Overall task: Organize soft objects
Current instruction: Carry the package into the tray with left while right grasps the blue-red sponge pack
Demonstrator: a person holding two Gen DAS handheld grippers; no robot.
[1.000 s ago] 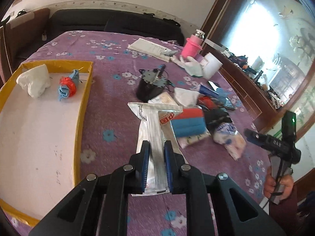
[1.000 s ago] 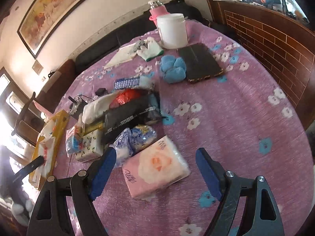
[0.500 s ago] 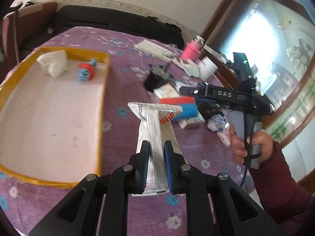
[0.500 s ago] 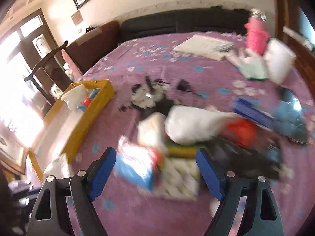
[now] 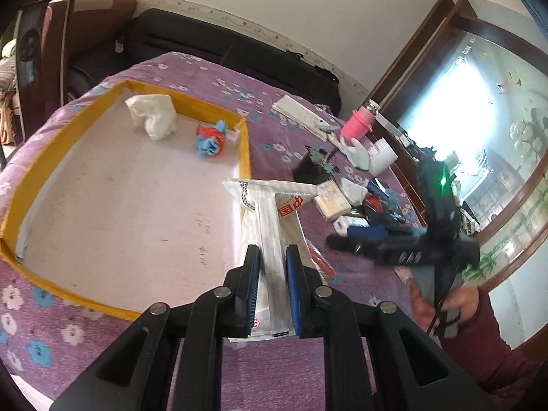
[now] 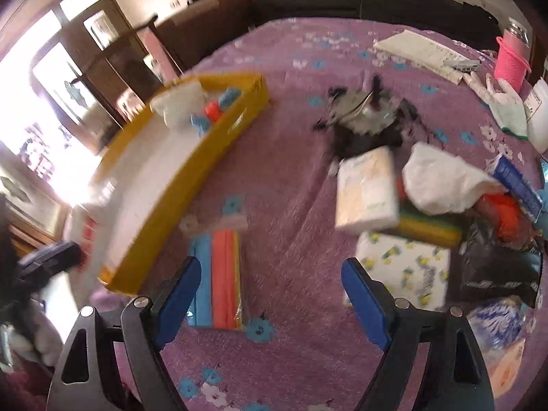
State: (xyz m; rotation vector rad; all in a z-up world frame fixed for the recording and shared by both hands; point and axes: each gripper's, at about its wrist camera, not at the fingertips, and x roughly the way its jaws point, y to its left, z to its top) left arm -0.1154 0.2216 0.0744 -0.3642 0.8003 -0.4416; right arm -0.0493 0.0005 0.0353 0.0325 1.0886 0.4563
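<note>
Left claw (image 5: 273, 286) clenched on silver pouch (image 5: 270, 226) above tray (image 5: 244, 157) edge; right claw (image 6: 270, 294) released, nothing between its jaws.

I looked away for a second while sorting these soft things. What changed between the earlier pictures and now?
The left claw, shut on the silver packet throughout, has carried it from over the cloth to the yellow tray's right edge. The right claw, empty and open, swung from the pink tissue pack to above the striped sponge pack. The white cloth and blue-red bundle stayed in the tray.
</note>
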